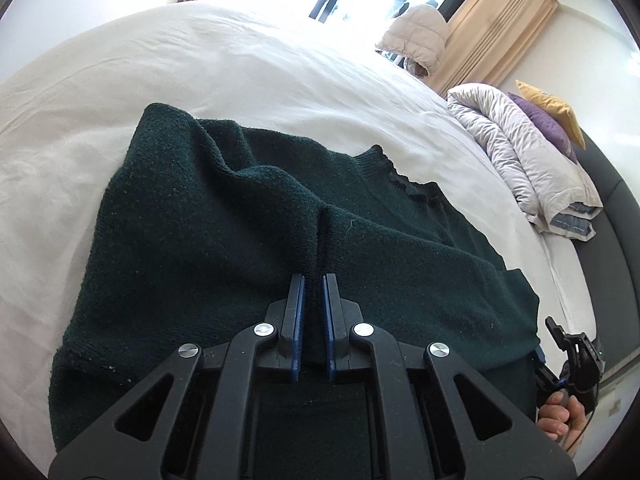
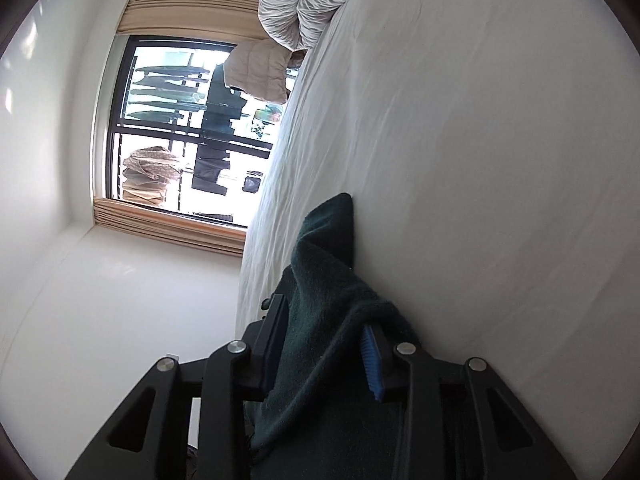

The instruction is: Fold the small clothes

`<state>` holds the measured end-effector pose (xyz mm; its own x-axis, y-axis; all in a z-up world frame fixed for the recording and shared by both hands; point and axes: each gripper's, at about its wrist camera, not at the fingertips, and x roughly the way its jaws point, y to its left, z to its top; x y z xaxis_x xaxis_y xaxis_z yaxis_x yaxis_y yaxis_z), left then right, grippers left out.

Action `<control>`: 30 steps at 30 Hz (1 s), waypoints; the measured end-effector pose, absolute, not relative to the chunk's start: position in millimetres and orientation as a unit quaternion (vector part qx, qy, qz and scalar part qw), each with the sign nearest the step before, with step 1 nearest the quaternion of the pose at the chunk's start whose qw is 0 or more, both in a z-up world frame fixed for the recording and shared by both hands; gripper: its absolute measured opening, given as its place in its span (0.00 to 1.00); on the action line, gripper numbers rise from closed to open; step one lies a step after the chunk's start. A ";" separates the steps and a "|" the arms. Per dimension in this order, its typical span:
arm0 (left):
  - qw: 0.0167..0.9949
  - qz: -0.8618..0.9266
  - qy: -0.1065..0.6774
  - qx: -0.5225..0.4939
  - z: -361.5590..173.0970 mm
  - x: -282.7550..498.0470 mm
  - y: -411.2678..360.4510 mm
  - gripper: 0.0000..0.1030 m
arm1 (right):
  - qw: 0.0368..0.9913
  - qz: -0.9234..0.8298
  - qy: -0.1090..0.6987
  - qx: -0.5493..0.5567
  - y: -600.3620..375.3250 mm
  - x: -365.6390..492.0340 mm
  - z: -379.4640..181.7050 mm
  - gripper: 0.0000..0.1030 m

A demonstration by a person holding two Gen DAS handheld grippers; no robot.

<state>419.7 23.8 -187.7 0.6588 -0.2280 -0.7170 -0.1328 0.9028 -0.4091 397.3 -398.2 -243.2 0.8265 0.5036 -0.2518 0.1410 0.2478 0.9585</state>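
Observation:
A dark green knit sweater [image 1: 224,216] lies on the white bed sheet [image 1: 200,60], its ribbed collar [image 1: 404,176] toward the far right. My left gripper [image 1: 314,280] is shut on a raised pleat of the sweater's near part. My right gripper [image 2: 326,324] holds another part of the same sweater [image 2: 320,288] between its jaws; the view is rolled on its side. The right gripper also shows in the left wrist view [image 1: 572,356] at the sweater's right edge, held by a hand.
A rolled grey-white duvet [image 1: 528,160] with purple and yellow cushions [image 1: 552,120] lies at the bed's head by a dark headboard [image 1: 616,220]. A beige puffer jacket [image 1: 420,40] hangs by the window [image 2: 180,128] with tan curtains.

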 end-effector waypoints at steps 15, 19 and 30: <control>0.905 -0.029 0.364 -0.217 -166.4 400.0 27.8 0.05 | 0.784 0.017 0.244 0.571 -419.2 331.9 -190.2 0.66; 0.924 -0.081 0.328 -0.179 -136.8 405.6 1.8 0.05 | 0.798 0.099 0.274 0.527 -399.7 372.4 -163.6 0.61; 0.886 -0.084 0.410 -0.199 -209.0 437.2 -0.9 0.05 | 0.794 0.085 0.360 0.482 -379.7 475.3 -223.9 0.09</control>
<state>437.2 -0.9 -209.0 0.6491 -0.3127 -0.6935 -0.0137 0.9066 -0.4217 475.3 -379.7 -223.9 0.7263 0.4813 -0.4908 0.2127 0.5215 0.8263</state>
